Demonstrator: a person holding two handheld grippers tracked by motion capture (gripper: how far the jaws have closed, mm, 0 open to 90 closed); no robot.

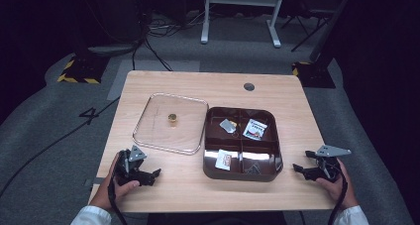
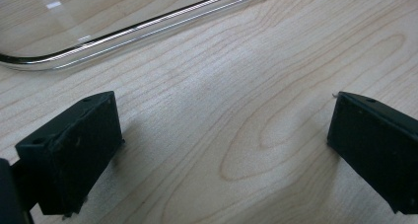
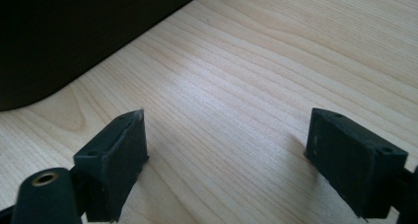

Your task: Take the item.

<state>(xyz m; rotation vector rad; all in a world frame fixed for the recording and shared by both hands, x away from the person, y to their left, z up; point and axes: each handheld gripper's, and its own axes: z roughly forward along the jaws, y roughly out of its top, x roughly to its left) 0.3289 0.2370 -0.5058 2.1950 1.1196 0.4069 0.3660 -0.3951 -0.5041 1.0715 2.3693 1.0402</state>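
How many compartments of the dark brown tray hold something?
4. Far left: a crumpled silver packet. Far right: a white printed packet. Near left: a white and red packet. Near right: small dark items, hard to make out in the dark brown plastic tray.

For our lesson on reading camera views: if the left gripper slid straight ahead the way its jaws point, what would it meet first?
Probably the clear lid: its rounded rim crosses the table just ahead of the open left gripper, with bare wood between.
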